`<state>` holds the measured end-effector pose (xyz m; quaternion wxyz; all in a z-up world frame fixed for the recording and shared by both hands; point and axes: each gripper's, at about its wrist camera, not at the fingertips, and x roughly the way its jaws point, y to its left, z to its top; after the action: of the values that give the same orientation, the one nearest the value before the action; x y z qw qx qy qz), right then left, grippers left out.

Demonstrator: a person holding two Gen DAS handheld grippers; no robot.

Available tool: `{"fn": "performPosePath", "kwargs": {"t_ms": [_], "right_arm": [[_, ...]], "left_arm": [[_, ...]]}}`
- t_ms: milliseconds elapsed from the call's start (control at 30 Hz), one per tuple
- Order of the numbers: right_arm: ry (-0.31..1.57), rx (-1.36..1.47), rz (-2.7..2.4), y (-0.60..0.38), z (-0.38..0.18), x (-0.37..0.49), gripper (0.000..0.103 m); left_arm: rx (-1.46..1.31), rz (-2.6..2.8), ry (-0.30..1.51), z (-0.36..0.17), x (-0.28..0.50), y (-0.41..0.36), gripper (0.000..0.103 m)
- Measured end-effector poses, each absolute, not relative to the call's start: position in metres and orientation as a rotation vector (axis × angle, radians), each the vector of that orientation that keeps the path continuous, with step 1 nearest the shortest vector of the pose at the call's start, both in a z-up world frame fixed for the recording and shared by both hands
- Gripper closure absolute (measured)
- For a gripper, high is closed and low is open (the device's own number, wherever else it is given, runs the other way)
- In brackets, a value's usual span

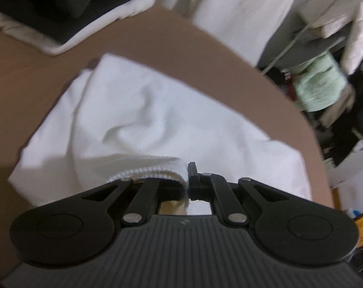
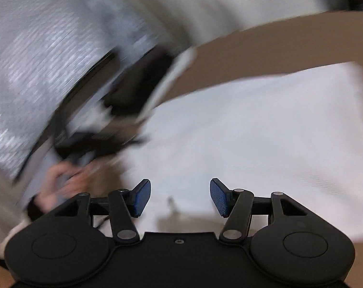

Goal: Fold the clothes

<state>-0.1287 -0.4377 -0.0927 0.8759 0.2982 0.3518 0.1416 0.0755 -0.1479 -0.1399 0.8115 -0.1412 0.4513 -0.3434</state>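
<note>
White garment (image 1: 143,120) lies spread on the brown table (image 1: 25,76), near side. Left gripper (image 1: 188,180) has its jaws pinched tight on the garment's ribbed hem — cloth bunched over the left finger. Right gripper (image 2: 179,196) hangs above the same cloth w/ jaws wide, nothing between the blue pads (image 2: 142,196). Folded stack (image 1: 61,7) — dark on white — sits far left. Right view badly blurred.
</note>
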Motion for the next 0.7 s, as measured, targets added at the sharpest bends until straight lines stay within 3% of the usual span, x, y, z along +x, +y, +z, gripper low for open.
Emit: {"fn": "performPosePath", "kwargs": {"t_ms": [100,200,367,500,700], "right_arm": [[0.847,0.610,0.420,-0.385,-0.114,-0.079,0.042],[0.880,0.399,0.301,-0.342,-0.122,-0.061,0.043],[0.834,0.067,0.156,-0.297,-0.127,-0.092,0.043],[0.925,0.050,0.200,-0.289,-0.135,-0.099,0.043],[0.879,0.205,0.040,-0.314,-0.134,-0.095,0.041]], "left_arm": [[-0.352,-0.740,0.970,-0.141,0.073,-0.140,0.100],[-0.391,-0.748,0.970,-0.140,0.071,-0.131,0.100],[-0.413,-0.754,0.954,-0.140,0.071,-0.126,0.100],[-0.286,-0.693,0.891,-0.132,0.059,-0.123,0.100],[-0.331,-0.710,0.887,-0.128,0.056,-0.111,0.100]]}}
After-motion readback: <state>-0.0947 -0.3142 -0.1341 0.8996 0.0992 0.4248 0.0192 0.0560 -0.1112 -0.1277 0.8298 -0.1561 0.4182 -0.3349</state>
